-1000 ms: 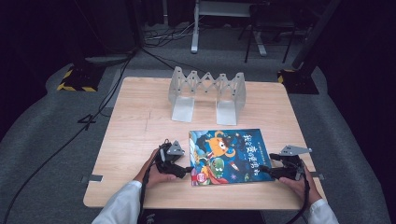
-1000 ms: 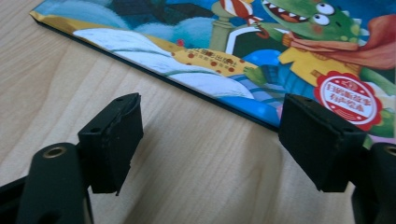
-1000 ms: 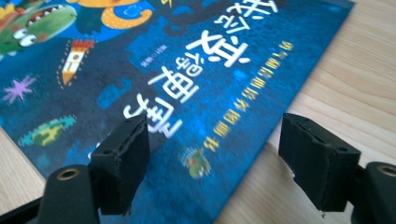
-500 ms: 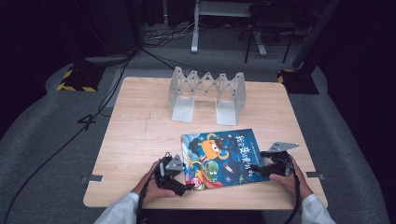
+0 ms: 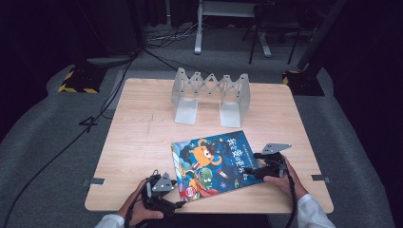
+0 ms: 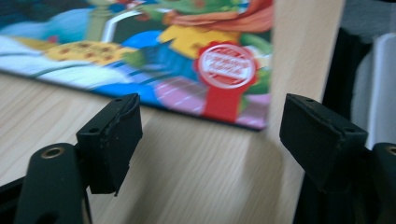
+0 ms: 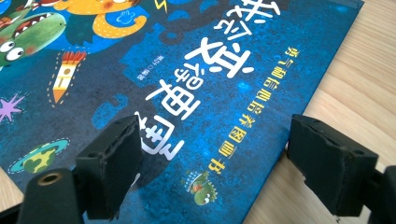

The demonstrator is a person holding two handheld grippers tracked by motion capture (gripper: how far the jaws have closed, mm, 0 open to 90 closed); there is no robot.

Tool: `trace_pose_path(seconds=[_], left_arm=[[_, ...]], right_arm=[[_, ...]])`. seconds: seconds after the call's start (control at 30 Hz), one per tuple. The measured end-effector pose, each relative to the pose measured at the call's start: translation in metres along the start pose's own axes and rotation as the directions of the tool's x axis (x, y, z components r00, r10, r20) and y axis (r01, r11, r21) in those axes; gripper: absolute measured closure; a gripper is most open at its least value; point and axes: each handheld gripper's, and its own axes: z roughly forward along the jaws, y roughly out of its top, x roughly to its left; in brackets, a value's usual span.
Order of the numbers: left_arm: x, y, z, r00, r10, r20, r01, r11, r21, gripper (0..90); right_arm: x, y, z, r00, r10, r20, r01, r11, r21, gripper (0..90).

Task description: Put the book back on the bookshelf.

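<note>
Here, at the left of the high view, the left tool [image 5: 178,205] sits at the near edge of the wooden table [image 5: 138,142], held in the person's left hand [image 5: 138,213], with its grey three-cornered plate on top. It lies just beside the near left corner of the picture book [image 5: 215,164]. In the left gripper view its jaws stand wide apart with nothing between them but bare wood and the table's edge; the book's corner, with a red and white seal printed on it, lies just beyond them and apart from both.

The book rests flat on the table, cover up, toward the near right part, turned a little askew to the table's edge. Its cover is dark blue with an orange creature, a green one and white lettering. Farther back, near the middle of the table and well apart from the book, stands a grey folding book rack [image 5: 210,96].

At the right, the right tool [image 5: 248,171] reaches over the book's right edge, held in the right hand [image 5: 281,179]. In the right gripper view its jaws are spread wide, one over the cover's lettering, the other out past the book's edge above the wood, and they clamp nothing.
</note>
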Motion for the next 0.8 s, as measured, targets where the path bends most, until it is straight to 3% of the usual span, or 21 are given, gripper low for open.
trace_pose_path(seconds=[0.07, 0.2, 0.37, 0.4, 0.57, 0.67, 0.8], left_arm=[[0.007, -0.004, -0.006, 0.9994, -0.018, -0.030, 0.018, 0.9998, 0.002, 19.6], [0.030, -0.001, -0.022, 0.9926, -0.066, -0.102, 0.060, 0.9963, -0.061, 19.3], [0.068, 0.014, -0.021, 0.9847, -0.086, -0.151, 0.076, 0.9944, -0.073, 18.3], [0.068, 0.014, -0.021, 0.9847, -0.086, -0.151, 0.076, 0.9944, -0.073, 18.2], [0.099, 0.026, -0.003, 0.9825, -0.095, -0.160, 0.089, 0.9950, -0.046, 18.0], [0.105, 0.030, 0.003, 0.9818, -0.083, -0.171, 0.077, 0.9963, -0.038, 17.8], [0.113, 0.035, 0.013, 0.9828, -0.089, -0.162, 0.088, 0.9960, -0.013, 17.4]], right_arm=[[0.001, 0.002, 0.003, 0.9999, -0.011, -0.010, 0.011, 1.000, 0.000, 18.6], [0.006, 0.006, 0.008, 0.9992, -0.027, -0.028, 0.027, 1.000, -0.004, 18.6], [0.011, 0.007, 0.009, 0.9989, -0.036, -0.030, 0.036, 0.999, -0.008, 19.3], [0.011, 0.007, 0.009, 0.9989, -0.036, -0.030, 0.036, 0.999, -0.008, 19.3], [0.021, 0.000, 0.001, 0.9981, -0.062, 0.001, 0.062, 0.998, -0.013, 21.1], [0.024, -0.005, -0.005, 0.9965, -0.083, 0.003, 0.083, 0.996, -0.014, 21.8], [0.025, -0.019, -0.017, 0.9969, -0.070, -0.036, 0.069, 0.997, -0.019, 21.8]])
